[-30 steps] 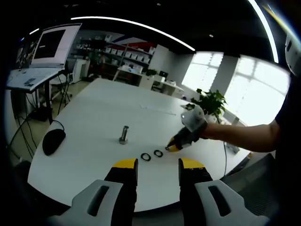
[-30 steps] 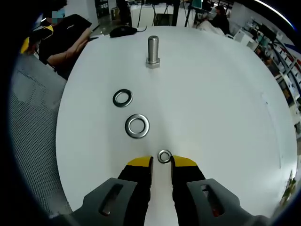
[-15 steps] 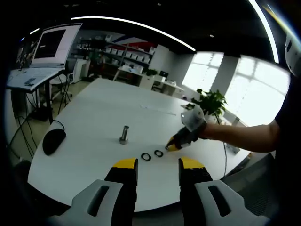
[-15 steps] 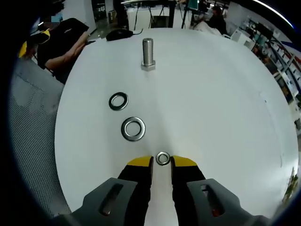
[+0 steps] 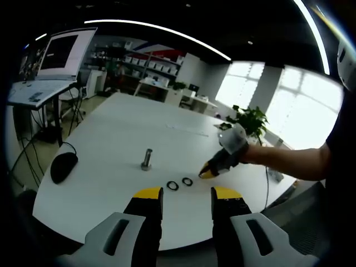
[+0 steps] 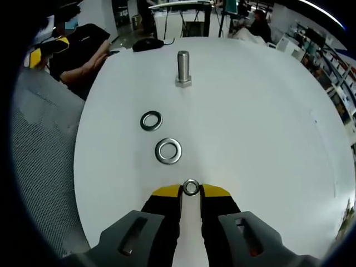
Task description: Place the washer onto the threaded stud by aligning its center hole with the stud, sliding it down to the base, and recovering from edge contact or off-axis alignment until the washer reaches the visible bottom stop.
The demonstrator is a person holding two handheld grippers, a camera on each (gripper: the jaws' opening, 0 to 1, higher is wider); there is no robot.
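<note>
A threaded stud (image 6: 183,68) stands upright on the white worktop (image 6: 261,128), its long axis vertical. The right gripper (image 6: 191,192) has its jaws clamped on a small washer (image 6: 191,187). Two more washers (image 6: 168,151) lie flat between. The left gripper (image 5: 186,196) hovers, jaws apart.

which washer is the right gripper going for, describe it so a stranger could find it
On the white table, an upright threaded stud stands with three washers trailing from it toward the right gripper. The target is the small washer farthest from the stud, sitting between the yellow gripper tips. It is the smallest, unlike the large washer beside it.
</note>
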